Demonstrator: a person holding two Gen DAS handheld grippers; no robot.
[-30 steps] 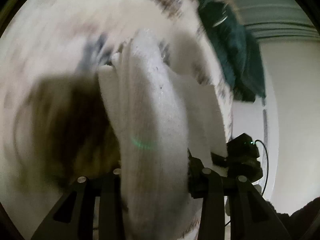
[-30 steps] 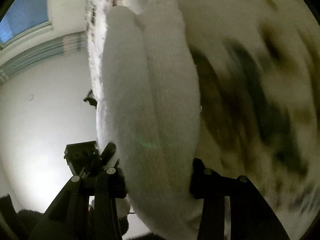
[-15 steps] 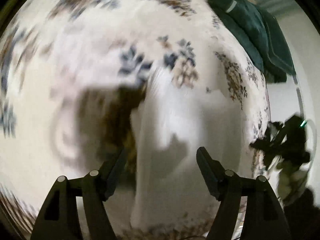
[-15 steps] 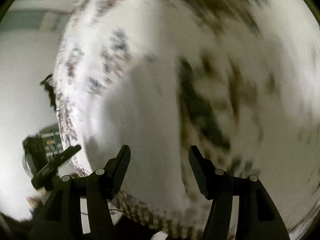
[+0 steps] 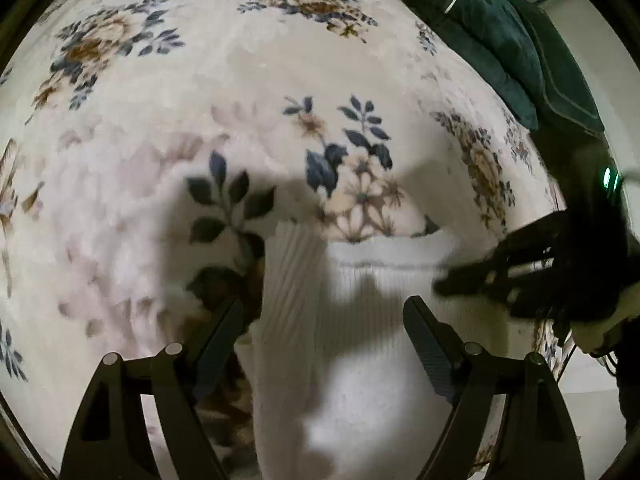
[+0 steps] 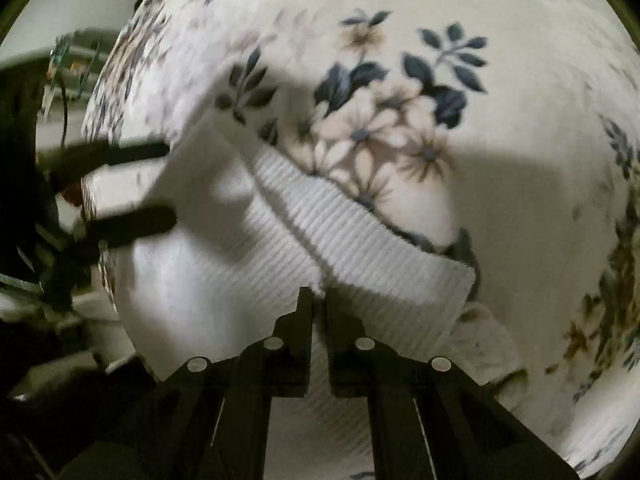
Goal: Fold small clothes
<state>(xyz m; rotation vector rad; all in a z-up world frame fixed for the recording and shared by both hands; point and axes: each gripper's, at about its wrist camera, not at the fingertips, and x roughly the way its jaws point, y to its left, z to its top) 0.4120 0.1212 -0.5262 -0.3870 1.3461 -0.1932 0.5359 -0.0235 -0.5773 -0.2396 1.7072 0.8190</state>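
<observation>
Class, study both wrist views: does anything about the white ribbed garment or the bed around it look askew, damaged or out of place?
Nothing looks damaged or spilled. The white ribbed garment lies on the floral blanket with its ribbed cuff slanting across the right view, mid-fold rather than squared. A dark green garment lies bunched at the blanket's far edge.

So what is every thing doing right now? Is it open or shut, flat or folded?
left gripper: open, above the white garment, holding nothing.
right gripper: shut, its tips at the garment's ribbed edge; whether they pinch it, I cannot tell.
white garment: lying on the blanket, ribbed cuffs showing, layers overlapping.
floral blanket: spread out under the garment.
dark green cloth: bunched at the blanket's far edge.
</observation>
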